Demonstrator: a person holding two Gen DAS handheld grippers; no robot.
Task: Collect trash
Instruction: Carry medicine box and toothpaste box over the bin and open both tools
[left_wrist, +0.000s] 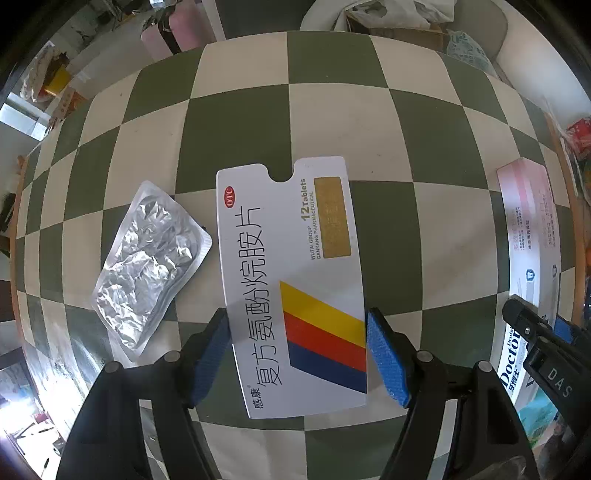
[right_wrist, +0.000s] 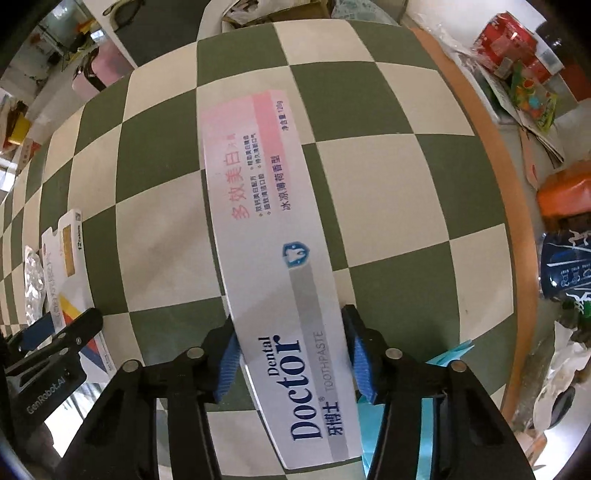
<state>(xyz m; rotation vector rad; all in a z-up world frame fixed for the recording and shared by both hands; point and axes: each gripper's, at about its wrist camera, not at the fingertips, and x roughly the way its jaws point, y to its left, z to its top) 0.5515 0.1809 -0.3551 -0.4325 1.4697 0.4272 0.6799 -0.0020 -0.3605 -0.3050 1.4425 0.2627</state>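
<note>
A white medicine box (left_wrist: 288, 266) with yellow, red and blue stripes lies flat on the green-and-cream chequered table (left_wrist: 243, 122). My left gripper (left_wrist: 297, 332) points down over its near end, blue pads against both long sides. A crumpled silver blister pack (left_wrist: 151, 266) lies just left of it. In the right wrist view a long white Doctor toothpaste box (right_wrist: 273, 221) lies on the table, and my right gripper (right_wrist: 291, 343) has its pads touching both sides near the logo end. The toothpaste box (left_wrist: 524, 229) also shows at the left view's right edge.
The table's wooden rim (right_wrist: 517, 206) curves along the right. Beyond it lie red packaging (right_wrist: 513, 40), an orange object (right_wrist: 565, 192) and a dark blue can (right_wrist: 565, 266). A light blue scrap (right_wrist: 454, 350) sits under my right gripper. A pink container (left_wrist: 173, 26) stands at the back left.
</note>
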